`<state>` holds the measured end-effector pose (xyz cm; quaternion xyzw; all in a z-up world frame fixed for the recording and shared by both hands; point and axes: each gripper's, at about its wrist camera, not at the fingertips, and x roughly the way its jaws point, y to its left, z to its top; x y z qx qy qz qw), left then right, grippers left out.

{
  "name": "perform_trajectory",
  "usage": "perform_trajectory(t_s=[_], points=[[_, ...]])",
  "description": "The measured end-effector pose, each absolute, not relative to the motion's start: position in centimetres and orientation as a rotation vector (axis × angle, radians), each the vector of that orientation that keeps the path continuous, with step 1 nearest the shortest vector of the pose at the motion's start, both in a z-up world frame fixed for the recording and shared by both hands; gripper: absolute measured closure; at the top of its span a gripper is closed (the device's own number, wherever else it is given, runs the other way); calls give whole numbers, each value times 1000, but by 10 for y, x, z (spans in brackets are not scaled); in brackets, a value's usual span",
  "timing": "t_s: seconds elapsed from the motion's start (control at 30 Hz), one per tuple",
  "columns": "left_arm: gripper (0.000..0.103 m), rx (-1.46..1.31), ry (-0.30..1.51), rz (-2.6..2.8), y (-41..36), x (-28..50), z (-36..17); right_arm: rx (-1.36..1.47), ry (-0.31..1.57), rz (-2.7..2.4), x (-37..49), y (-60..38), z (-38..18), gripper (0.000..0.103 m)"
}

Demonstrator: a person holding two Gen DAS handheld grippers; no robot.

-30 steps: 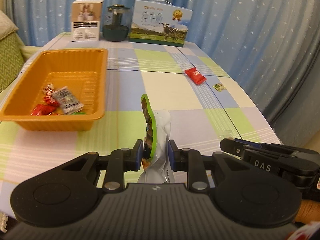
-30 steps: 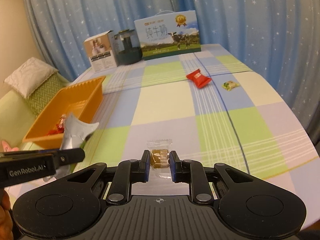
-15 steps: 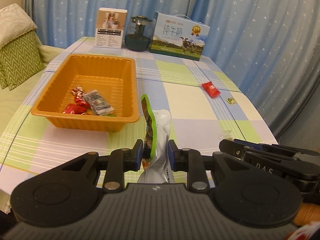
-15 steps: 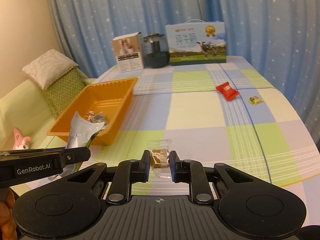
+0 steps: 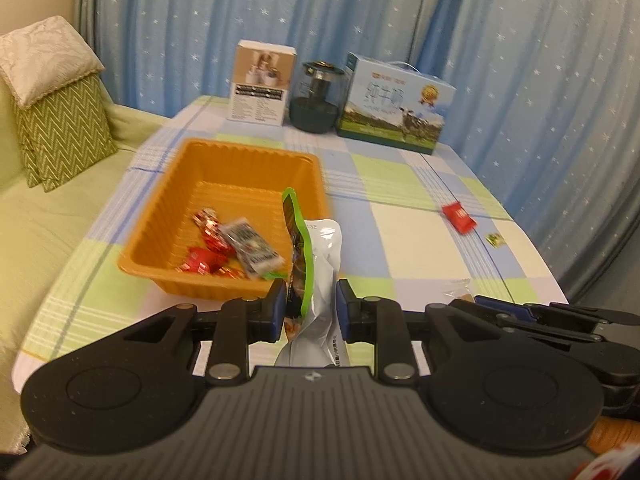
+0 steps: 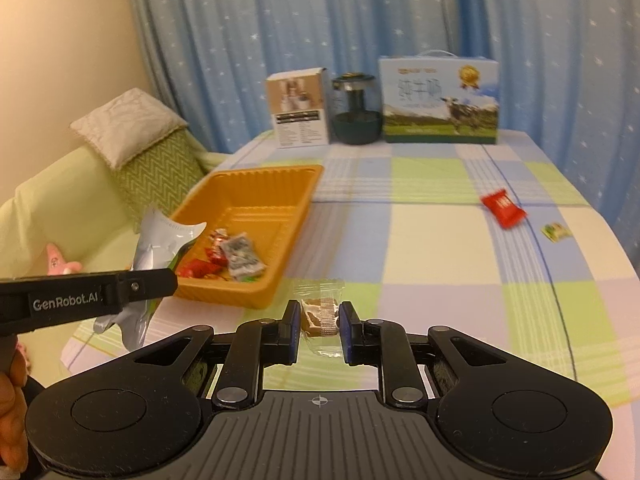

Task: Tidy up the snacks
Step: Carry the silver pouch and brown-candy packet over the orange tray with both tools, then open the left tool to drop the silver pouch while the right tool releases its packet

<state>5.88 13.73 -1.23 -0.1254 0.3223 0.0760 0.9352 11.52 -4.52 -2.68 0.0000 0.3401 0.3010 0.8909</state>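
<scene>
- Left wrist view. Star-print blue curtains (image 5: 520,40) close the background behind a checked tabletop (image 5: 408,232); a sofa with a green chevron cushion (image 5: 60,128) lies along its left edge.
- Against the far edge stand a white carton (image 5: 262,82), a dark glass jar (image 5: 318,98) and a milk box (image 5: 394,110), side by side.
- An orange tray (image 5: 168,220) sits on the left part of the tabletop, holding red and grey wrapped sweets.
- The left gripper (image 5: 310,306) has its jaws pinching a silver pouch with a green edge (image 5: 320,264), which stands upright and hides part of the tray's near right corner.
- A red packet (image 5: 459,217) and a small yellow sweet (image 5: 495,239) lie well apart from the tray, near the right edge; open cloth separates them from it.
- The right gripper (image 5: 560,320) shows at lower right, seen from the side.
- Right wrist view. Curtains, carton, jar and milk box (image 6: 440,100) again line the far edge.
- The right gripper's jaws pinch a clear-wrapped brown candy (image 6: 320,314) above the tabletop, just beside the tray's near corner (image 6: 256,300).
- The left gripper's arm crosses the lower left, its pouch (image 6: 160,240) overlapping the tray's near left side.
- Centre and right of the tabletop lie open, save the red packet (image 6: 503,208) and yellow sweet (image 6: 555,231).
</scene>
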Motion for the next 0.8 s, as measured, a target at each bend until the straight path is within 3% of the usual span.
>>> perform_trajectory(t_s=[0.8], points=[[80,-221,680,197,238,135,-27,-53,733,758,200,65,-33,82]])
